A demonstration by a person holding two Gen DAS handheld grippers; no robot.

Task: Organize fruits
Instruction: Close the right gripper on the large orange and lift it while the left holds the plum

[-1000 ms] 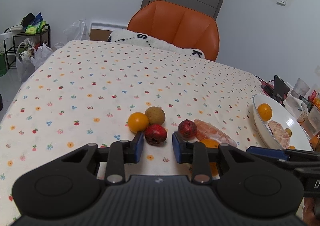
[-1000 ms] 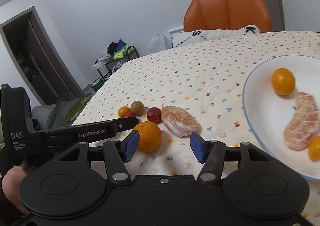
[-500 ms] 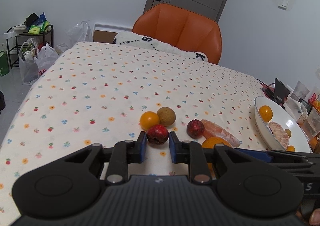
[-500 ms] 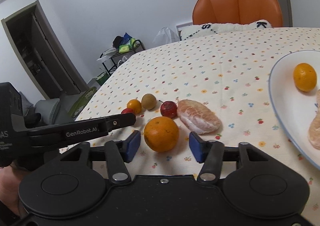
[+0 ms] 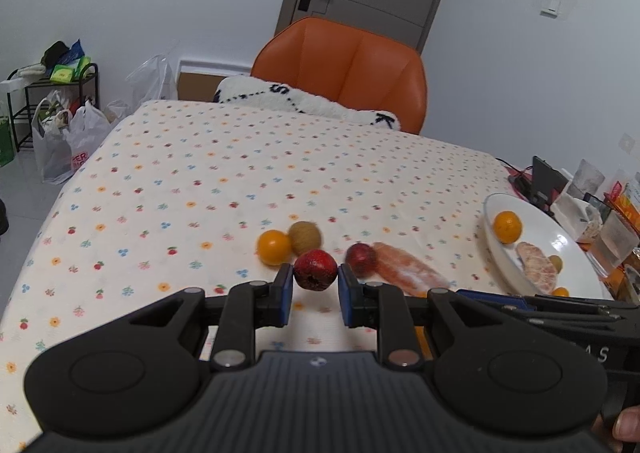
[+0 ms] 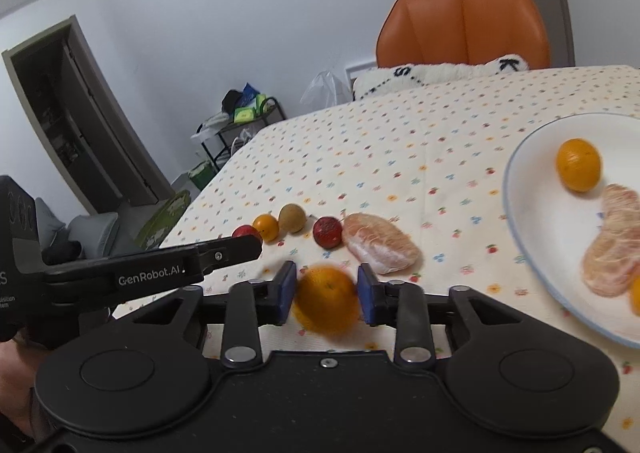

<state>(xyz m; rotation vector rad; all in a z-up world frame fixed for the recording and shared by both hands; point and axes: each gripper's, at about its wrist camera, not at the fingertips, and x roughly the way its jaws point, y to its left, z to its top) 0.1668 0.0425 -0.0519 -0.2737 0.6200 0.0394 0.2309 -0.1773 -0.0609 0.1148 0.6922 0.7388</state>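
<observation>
My left gripper [image 5: 314, 287] is shut on a dark red round fruit [image 5: 315, 273], held between its blue pads just above the flowered tablecloth. My right gripper [image 6: 326, 293] is shut on a large orange [image 6: 326, 303], which looks blurred. A small orange [image 5: 274, 247], a brown kiwi-like fruit [image 5: 305, 237], a second red fruit [image 5: 360, 259] and a peeled pomelo segment [image 5: 408, 271] lie in a row on the cloth. To the right, a white plate [image 6: 540, 213] holds an orange [image 6: 579, 164] and a peeled segment [image 6: 612, 249].
An orange chair [image 5: 344, 65] with a white cushion [image 5: 304, 101] stands at the table's far edge. Boxes and packets [image 5: 592, 197] crowd the right edge behind the plate. A rack and bags [image 5: 56, 125] sit on the floor at left.
The left gripper's jaws narrowed and shut on the dark red fruit. The right gripper moved forward over the large orange and shut on it.
</observation>
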